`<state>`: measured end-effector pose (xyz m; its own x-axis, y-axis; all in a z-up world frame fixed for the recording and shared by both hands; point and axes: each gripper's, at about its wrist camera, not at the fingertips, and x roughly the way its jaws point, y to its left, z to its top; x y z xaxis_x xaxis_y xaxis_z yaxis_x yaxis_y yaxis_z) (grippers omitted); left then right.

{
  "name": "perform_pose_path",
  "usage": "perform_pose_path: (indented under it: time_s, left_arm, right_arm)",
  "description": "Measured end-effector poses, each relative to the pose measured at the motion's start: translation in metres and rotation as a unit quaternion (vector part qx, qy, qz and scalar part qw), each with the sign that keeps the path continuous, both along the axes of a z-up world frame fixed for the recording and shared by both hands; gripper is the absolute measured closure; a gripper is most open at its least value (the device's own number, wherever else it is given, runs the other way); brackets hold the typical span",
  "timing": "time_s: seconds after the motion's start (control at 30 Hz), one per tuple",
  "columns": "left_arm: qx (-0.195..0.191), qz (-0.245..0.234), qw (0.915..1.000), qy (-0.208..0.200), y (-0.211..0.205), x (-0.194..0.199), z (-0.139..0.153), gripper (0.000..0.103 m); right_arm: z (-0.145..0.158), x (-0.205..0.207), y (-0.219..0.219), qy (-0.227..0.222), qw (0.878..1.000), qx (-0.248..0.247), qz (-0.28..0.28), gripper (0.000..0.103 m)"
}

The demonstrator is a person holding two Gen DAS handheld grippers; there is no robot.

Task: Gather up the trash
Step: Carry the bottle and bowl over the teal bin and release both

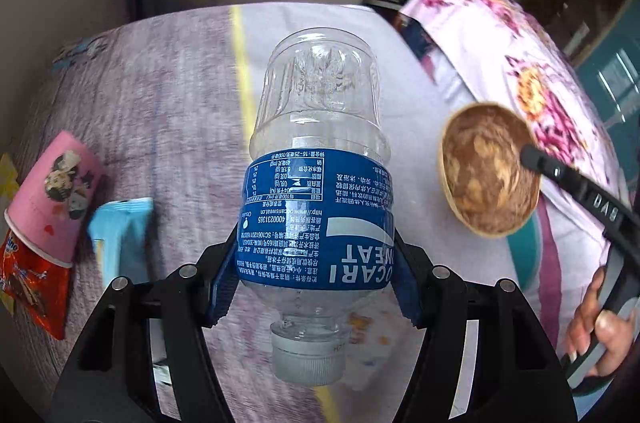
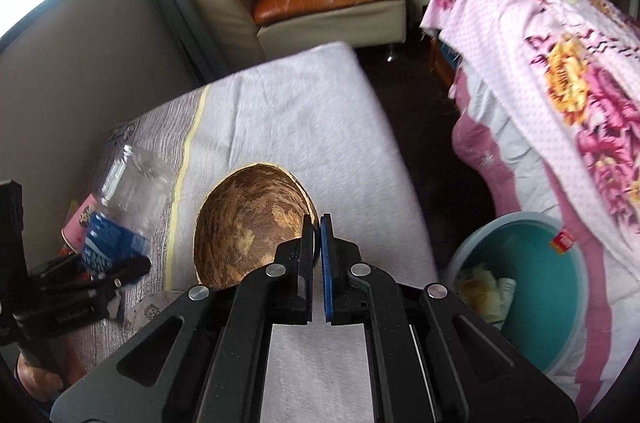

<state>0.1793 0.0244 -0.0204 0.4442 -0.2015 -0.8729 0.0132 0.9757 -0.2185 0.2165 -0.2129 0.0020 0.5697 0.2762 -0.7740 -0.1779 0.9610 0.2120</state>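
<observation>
While left jaws clamp the bottle (image 1: 316, 207), right jaws pinch the bowl (image 2: 252, 223).

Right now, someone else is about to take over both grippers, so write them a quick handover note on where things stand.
Left gripper: shut on the empty plastic bottle, cap toward the camera, held above the bed.
Right gripper: shut on the rim of the brown coconut shell, also held up.
Teal bin: on the floor to the right of the bed, some trash already inside.
Done: bottle and shell picked up.
Left: drop both into the bin, then collect the pink paper cup, red snack wrapper and light blue packet lying on the bed.
</observation>
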Motion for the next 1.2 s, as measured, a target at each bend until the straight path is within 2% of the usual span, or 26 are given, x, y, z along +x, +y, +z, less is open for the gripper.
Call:
perform_pose_path:
  time_s: [0.37,0.73,1.0,1.2]
  left_arm:
    - [0.007,-0.104,0.9945,0.011,-0.117,0.0,0.004,0.037]
    - [0.006,-0.207,0.9766,0.057,-0.242,-0.006,-0.026,0.037]
    - [0.017,-0.243,0.966,0.088,-0.286,-0.005,-0.05,0.037]
    - [0.029,-0.241,0.965,0.098,-0.297,-0.006,-0.06,0.037]
  right_arm:
    - [0.038,-0.038,-0.094,-0.057,0.996,0.003,-0.073,0.099]
    - [0.034,-0.077,-0.209,-0.06,0.985,0.005,-0.162,0.099]
    - [0.022,-0.087,-0.249,-0.052,0.98,0.008,-0.19,0.099]
    - [0.011,-0.084,-0.254,-0.041,0.981,0.011,-0.19,0.099]
